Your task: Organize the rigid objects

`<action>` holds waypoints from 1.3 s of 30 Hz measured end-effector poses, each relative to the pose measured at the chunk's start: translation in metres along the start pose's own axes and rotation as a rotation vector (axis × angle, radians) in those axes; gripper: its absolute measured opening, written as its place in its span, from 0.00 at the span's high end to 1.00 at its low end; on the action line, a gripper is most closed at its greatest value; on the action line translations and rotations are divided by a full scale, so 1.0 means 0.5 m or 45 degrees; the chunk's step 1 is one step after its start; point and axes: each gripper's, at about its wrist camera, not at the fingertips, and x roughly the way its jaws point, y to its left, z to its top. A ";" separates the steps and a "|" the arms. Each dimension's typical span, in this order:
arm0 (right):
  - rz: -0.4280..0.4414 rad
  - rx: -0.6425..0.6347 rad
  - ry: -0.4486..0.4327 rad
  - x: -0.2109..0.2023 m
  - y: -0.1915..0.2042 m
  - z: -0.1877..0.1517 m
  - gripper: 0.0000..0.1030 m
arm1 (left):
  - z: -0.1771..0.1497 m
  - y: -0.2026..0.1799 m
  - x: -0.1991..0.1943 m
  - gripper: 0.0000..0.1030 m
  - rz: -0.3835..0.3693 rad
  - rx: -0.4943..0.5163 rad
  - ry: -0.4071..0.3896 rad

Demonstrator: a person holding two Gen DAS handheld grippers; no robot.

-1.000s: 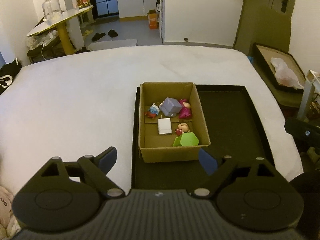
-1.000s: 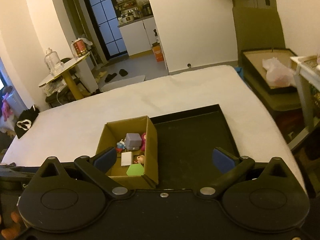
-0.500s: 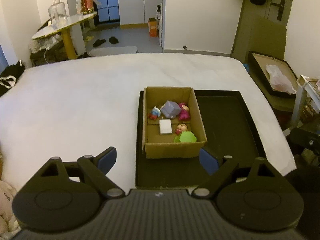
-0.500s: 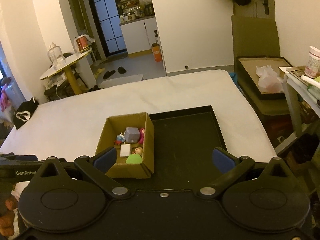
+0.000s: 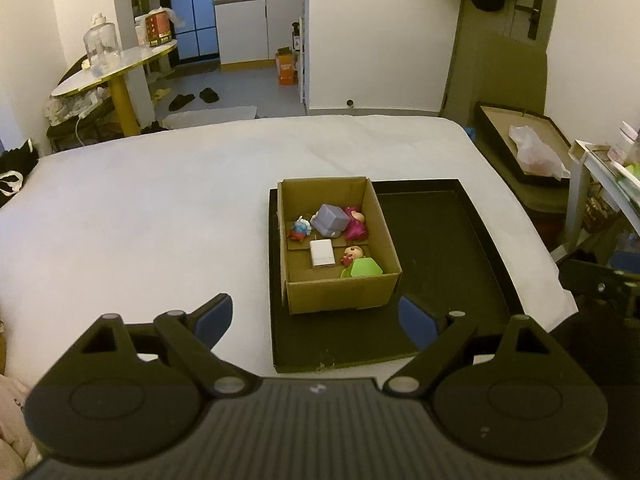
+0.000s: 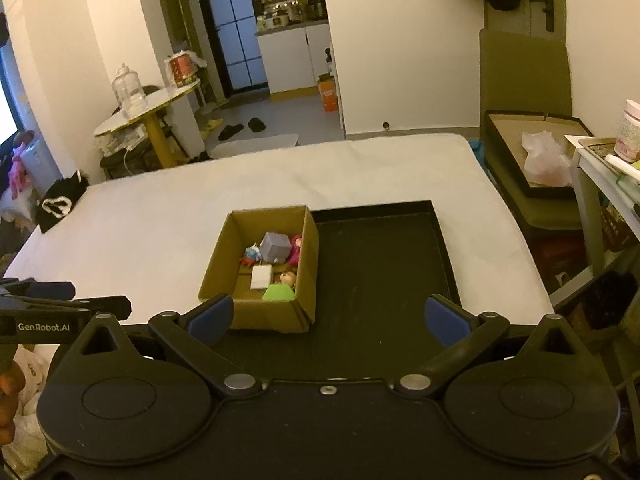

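Observation:
A brown cardboard box [image 5: 340,296] [image 6: 256,316] stands in the left half of a black tray [image 5: 452,248] [image 6: 380,264] on a white bed. In the box lie a purple block [image 5: 330,220] [image 6: 276,247], a white block [image 5: 322,253] [image 6: 261,277], a green block [image 5: 362,268] [image 6: 278,293] and several small figurines, one of them blue [image 5: 300,229]. My left gripper [image 5: 316,320] is open and empty, held back from the box's near side. My right gripper [image 6: 328,316] is open and empty, above the tray's near edge.
The white bed [image 5: 140,216] spreads to the left and far side. A yellow-legged round table [image 5: 116,68] with a jar stands far left. A box with a plastic bag [image 5: 532,148] and a shelf [image 5: 608,168] stand at the right. The left gripper's body [image 6: 56,312] shows at the right wrist view's left edge.
Both grippers have pulled back and up from the box, which now looks smaller and farther. Both stay open and empty. The box's contents have not moved.

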 end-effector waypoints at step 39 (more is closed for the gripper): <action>0.000 -0.025 0.059 0.001 -0.006 -0.033 0.00 | -0.027 0.012 -0.027 0.13 0.053 -0.007 0.004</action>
